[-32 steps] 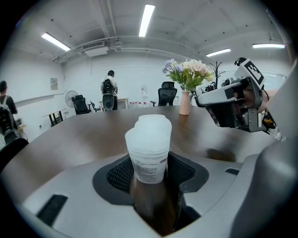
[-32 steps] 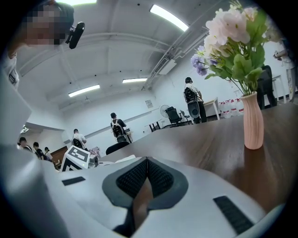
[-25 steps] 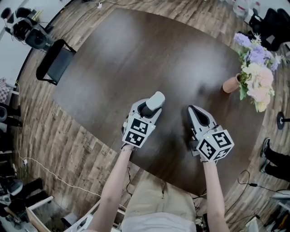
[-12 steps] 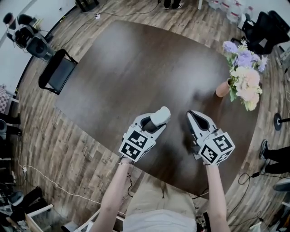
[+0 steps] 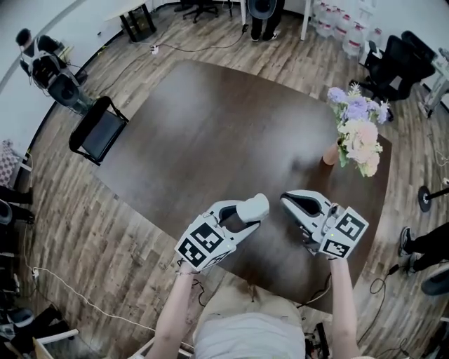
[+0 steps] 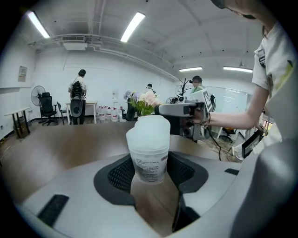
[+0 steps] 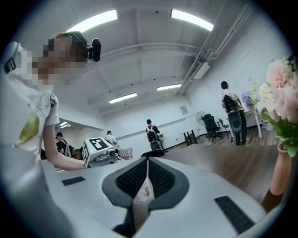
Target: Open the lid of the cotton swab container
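Note:
The cotton swab container (image 5: 254, 207) is a small white plastic tub with a printed label and its lid on. My left gripper (image 5: 249, 212) holds it above the dark table (image 5: 210, 126). In the left gripper view the container (image 6: 149, 148) stands upright between the black pads, with the left gripper (image 6: 150, 169) closed around its lower part. My right gripper (image 5: 286, 199) points at the container from the right, a short gap away. Its jaws are shut, and a thin white barcode label (image 7: 143, 190) is pinched in the right gripper (image 7: 146, 179).
A vase of flowers (image 5: 354, 137) stands on the table's right side and shows close by as the vase (image 7: 279, 172) in the right gripper view. A black chair (image 5: 98, 130) is at the table's left. A person (image 5: 263, 14) stands beyond the far end.
Both grippers have risen off the table and turned their tips toward each other. The left one carries the container along. The jaws look the same.

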The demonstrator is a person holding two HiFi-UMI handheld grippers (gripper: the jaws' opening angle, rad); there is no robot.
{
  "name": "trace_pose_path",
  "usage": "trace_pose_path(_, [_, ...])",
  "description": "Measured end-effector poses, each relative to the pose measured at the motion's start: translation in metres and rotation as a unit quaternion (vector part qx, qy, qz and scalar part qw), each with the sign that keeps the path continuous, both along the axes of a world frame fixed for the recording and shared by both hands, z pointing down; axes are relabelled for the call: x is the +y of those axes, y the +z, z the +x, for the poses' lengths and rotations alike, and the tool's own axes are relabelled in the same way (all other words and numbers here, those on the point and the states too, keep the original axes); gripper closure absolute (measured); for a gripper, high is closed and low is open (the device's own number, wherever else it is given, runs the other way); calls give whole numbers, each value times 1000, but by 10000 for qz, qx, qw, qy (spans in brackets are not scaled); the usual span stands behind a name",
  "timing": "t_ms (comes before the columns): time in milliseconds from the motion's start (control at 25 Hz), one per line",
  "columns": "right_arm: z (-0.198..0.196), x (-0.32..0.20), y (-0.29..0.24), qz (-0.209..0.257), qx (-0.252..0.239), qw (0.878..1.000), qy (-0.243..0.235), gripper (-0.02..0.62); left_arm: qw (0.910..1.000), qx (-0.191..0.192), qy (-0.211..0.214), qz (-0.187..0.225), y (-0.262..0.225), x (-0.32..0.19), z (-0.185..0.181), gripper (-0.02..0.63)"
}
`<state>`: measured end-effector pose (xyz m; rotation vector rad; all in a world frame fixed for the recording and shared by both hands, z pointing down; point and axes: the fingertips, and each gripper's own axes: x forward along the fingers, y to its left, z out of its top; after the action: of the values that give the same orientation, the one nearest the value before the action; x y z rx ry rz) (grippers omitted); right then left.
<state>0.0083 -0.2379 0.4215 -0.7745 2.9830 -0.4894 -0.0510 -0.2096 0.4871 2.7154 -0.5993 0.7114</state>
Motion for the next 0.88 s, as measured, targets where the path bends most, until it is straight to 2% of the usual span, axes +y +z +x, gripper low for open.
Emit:
trace_pose_path(240, [-12,27,-29,102,-142,9955,-927,561,9992,-6,373,109,-27,25,3,376])
trace_pose_path(320, [-12,37,-36,21,-212,9930,-1166,464,9989,0,459,133,-34,33,6,376])
trace_pose_path(360, [-14,40,-40,-4,-242,9915,-1279,441,9987,18,495,141,-37,35,7,376])
trace_pose_path(440, [-19,44,-46,9,-217,9889,-1469,434,9982,58,578,152,-43,39,8,376])
trace_pose_path(600, [-35,50,-54,21,-74,9832,-1826,374,9970,126,747,178,-55,43,8,376])
trace_pose_path(880, [-46,63,-60,204,83,9763,-2155,360,9956,212,885,210,-66,49,14,376])
